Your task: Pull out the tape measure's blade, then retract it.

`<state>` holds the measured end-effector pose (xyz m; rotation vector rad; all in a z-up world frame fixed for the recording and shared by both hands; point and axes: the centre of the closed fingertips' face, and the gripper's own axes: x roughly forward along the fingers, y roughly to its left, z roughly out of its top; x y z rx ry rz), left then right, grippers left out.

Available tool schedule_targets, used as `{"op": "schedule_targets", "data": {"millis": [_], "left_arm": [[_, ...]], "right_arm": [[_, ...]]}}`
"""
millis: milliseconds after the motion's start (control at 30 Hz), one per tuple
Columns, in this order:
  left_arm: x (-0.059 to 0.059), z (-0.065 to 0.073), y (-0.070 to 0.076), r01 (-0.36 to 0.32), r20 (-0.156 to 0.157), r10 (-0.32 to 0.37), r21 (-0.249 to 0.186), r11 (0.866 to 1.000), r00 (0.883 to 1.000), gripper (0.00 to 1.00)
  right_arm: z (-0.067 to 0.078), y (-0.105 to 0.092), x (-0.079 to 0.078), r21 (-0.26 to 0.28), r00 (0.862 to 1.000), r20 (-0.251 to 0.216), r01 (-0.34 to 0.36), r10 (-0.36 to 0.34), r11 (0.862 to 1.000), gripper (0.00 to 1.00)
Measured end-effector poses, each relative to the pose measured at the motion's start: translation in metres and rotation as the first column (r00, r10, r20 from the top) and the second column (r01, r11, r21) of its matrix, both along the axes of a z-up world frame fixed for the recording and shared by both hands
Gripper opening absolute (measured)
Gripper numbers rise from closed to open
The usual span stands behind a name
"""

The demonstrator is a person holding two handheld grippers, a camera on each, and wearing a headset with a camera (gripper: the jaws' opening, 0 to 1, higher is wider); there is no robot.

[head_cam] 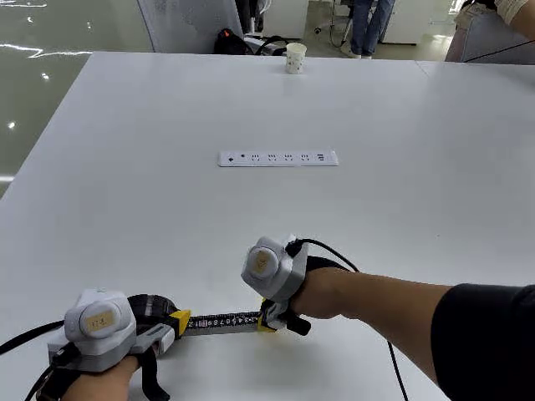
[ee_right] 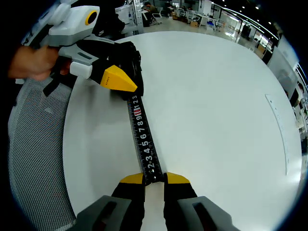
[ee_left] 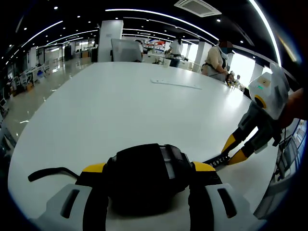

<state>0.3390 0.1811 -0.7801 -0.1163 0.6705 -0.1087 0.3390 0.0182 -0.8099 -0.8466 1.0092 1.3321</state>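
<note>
Right hand-held gripper (ee_right: 154, 179), pinching flat blade (ee_right: 143, 139)

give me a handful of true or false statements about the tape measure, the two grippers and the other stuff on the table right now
1. The left gripper is clamped on the tape measure's black case. True.
2. The blade is wound fully into the case. False: a length of it is out, running from the case to the right gripper.
3. The right gripper is open and clear of the blade. False: its jaws are shut on the blade's end.
4. A white power strip lies flat on the table beyond both grippers. True.
5. The paper cup touches the power strip. False: it stands apart, near the table's far edge.
</note>
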Motion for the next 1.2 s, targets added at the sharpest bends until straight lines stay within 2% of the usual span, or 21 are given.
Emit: {"op": "schedule_targets", "data": {"millis": [900, 1200], "left_arm": [[0.000, 0.000, 0.001, 0.002, -0.007, -0.002, -0.002, 1.000, 1.000, 0.63], [-0.002, 0.000, 0.001, 0.010, -0.011, -0.010, -0.028, 1.000, 1.000, 0.63]], "right_arm": [[0.000, 0.010, -0.002, 0.009, 1.000, 0.003, -0.007, 0.007, 1.000, 0.11], [0.000, 0.015, -0.003, 0.020, 1.000, 0.004, -0.007, 0.007, 1.000, 0.11]]}}
